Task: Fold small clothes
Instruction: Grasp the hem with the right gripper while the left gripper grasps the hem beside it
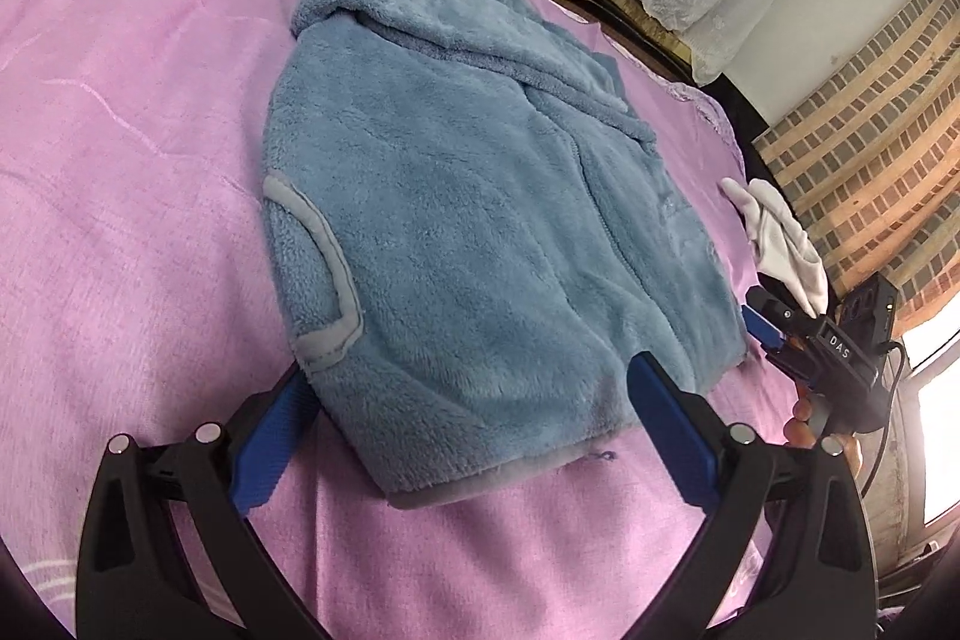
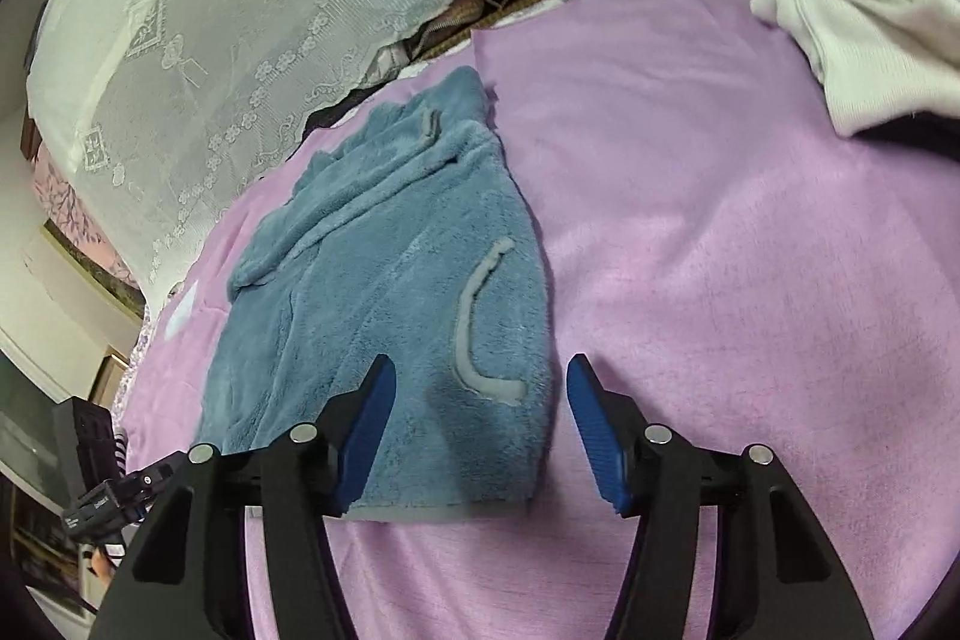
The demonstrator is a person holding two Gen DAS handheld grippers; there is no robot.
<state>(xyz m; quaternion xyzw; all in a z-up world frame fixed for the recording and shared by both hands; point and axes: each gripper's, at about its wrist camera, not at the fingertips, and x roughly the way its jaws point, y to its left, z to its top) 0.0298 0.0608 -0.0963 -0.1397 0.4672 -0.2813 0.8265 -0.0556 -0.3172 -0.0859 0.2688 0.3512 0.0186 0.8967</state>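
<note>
On the pink bed cover [image 1: 150, 172], a blue fleece jacket [image 1: 456, 220] lies flat (sleeves tucked). Both hand-held grippers, left [image 1: 474, 430] and right [image 2: 480, 430], are held released at its hem; grasping the hem is judged next.

Blue fleece hooded jacket [image 1: 480, 220] is lying flat on pink blanket [image 1: 132, 160], hood end being pointed away, hem being turned toward both grippers. Left gripper [image 1: 468, 382] is being held spread wide just before hem; right gripper [image 2: 480, 370] is being held spread at jacket's right hem corner. White cloth glove [image 2: 870, 22] is lying on blanket, well right of jacket. White lace cover [image 2: 240, 10] is hanging behind blanket's far edge.
</note>
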